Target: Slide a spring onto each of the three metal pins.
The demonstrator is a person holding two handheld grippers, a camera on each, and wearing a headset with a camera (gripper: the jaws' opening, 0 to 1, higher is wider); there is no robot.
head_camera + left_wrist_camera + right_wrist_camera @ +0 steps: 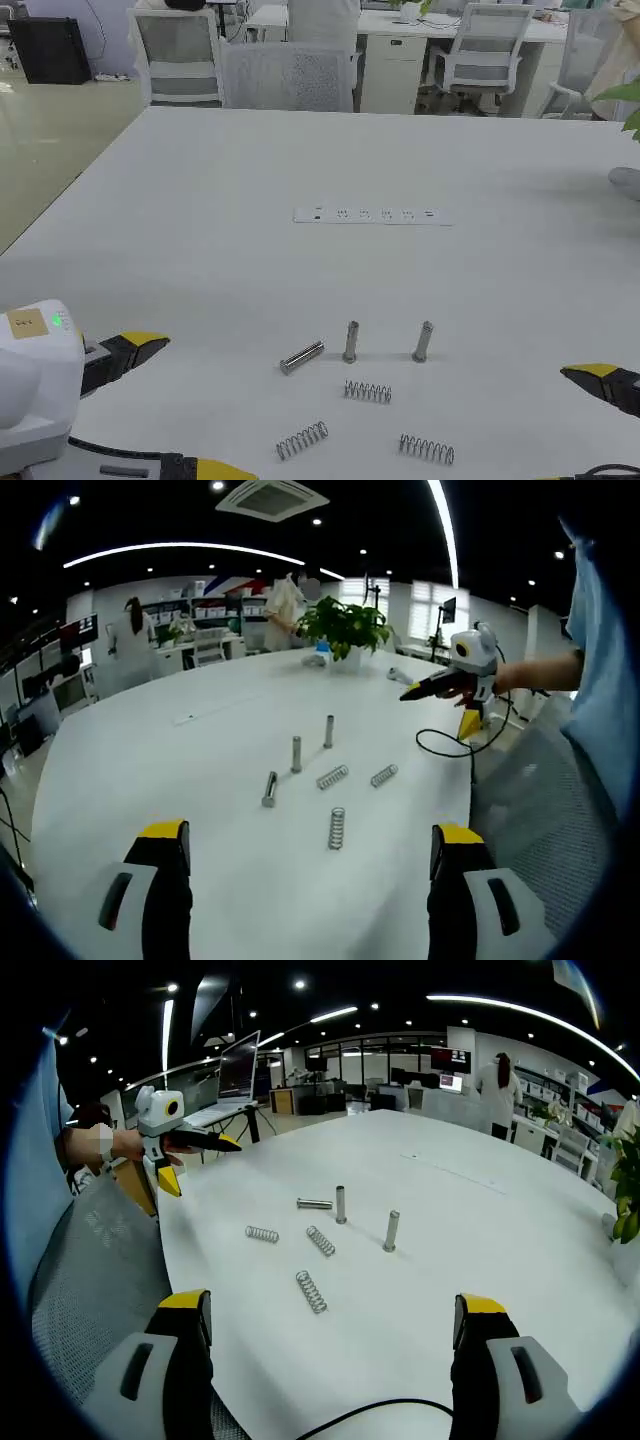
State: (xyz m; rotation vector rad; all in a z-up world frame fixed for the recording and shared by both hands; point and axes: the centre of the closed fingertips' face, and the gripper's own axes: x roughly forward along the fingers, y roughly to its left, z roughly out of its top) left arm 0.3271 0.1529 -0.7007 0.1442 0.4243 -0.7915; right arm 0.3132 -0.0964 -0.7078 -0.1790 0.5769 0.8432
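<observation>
**Fig. Opening position: no spring is on a pin yet.** In the head view the three metal pins form a row at lower centre of the white table (200,220). The lying pin (301,357) is at the row's left end, with the middle pin (351,341) and the right-hand pin (423,341) both upright. The three springs lie loose on their sides just below the row. The upper spring (367,391) is near the foot of the middle pin, and the lower-left spring (302,439) and lower-right spring (426,448) are closer to the bottom edge. A power strip (367,214) sits at mid-frame, well apart from the work.

The left gripper (310,831) and the right gripper (332,1302) each have their jaws spread wide with nothing between them. Both are held off at the lower corners of the head view.

The step in hand is probably the first pick-up. It would go best if the spring is pinched lightly across its coils near one end, so the bore stays open. An upright pin is the easier first target. The free gripper could steady that pin, since a sideways nudge may tip it. The lying pin will likely need holding or standing up first.
</observation>
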